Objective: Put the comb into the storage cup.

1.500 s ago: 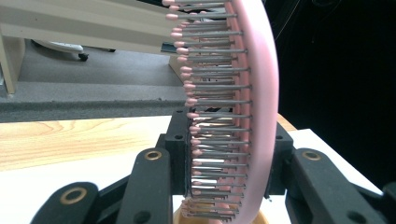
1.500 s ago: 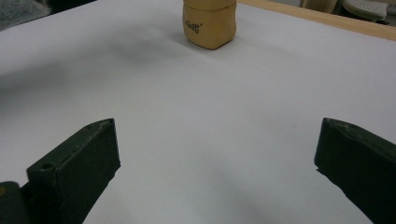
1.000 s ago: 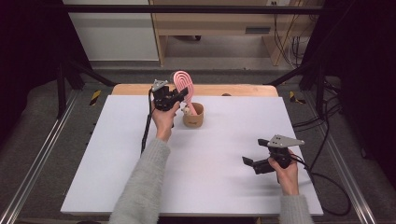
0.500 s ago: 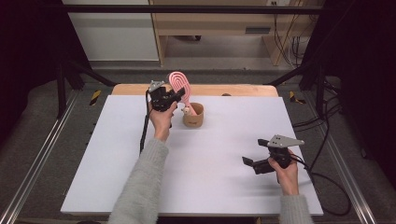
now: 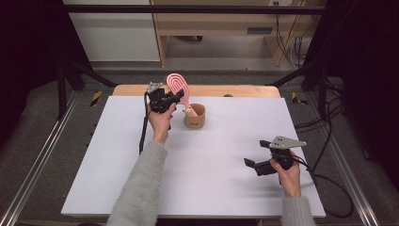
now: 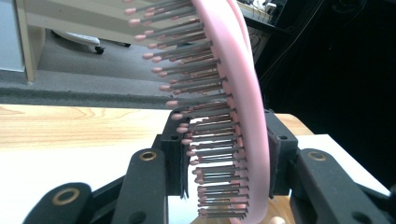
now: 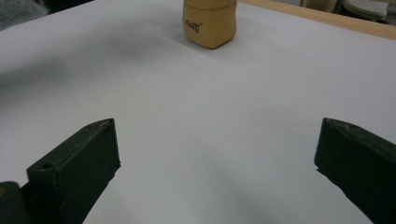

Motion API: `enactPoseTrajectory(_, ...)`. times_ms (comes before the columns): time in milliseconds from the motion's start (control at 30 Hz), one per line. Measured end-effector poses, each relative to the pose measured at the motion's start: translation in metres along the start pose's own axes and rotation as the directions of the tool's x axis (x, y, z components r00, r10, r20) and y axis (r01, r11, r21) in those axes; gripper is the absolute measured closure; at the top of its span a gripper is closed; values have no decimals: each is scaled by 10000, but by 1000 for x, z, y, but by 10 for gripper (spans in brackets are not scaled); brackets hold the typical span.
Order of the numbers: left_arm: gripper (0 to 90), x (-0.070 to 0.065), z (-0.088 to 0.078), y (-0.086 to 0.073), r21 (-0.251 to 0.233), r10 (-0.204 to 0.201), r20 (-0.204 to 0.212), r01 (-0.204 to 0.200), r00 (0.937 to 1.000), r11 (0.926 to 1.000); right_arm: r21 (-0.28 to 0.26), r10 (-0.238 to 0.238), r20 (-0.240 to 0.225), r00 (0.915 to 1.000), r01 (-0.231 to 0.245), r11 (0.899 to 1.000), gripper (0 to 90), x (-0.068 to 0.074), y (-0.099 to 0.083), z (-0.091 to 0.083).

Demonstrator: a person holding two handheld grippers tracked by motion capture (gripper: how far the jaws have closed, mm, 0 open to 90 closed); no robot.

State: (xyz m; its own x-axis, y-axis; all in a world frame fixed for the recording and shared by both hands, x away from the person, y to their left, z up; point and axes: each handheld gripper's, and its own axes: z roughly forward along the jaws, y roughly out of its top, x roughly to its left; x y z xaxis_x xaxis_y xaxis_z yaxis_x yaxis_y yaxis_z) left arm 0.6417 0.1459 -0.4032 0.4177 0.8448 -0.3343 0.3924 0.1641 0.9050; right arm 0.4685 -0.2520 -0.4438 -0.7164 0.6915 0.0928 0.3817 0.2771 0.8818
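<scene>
We hold a gripper in each hand over a white table (image 5: 117,179). Our left gripper (image 5: 175,96) is up near the far edge of the table, just left of a small tan cup (image 5: 195,116), and its jaws are clamped on the head of a pink hairbrush (image 5: 178,85). In the left gripper view the brush (image 6: 236,116) stands between the two black pads, its pink rim against the pad on the right and its rows of pink-tipped bristles pointing toward the pad on the left; the jaws have just been easing open a little, yet the brush is still caught between them. From the high view the brush rises at a tilt, its rounded head leaning up and to the left while its handle runs down into the cup, where a small pale knob shows at the rim. The cup stands upright on the table near the strip of bare wood (image 5: 235,90) at the far edge. Our right gripper (image 5: 251,165) hovers low over the near right part of the table, well apart from the cup and the brush, pointing left across the white surface. In the right gripper view its jaws stand wide apart with nothing between them but the bare table (image 7: 210,140), and the cup (image 7: 209,22) sits farther off ahead.
</scene>
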Motion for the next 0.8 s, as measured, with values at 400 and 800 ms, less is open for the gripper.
enactPoseTrajectory(400,582,2,-2,-1,32,207,-47,-207,9998,9998,8,3,-2,10000,-3,10000,5,0,0,0)
enactPoseTrajectory(800,457,5,-7,1,611,664,27,-664,9978,9959,7,2,-1,10000,-2,10000,5,0,0,0)
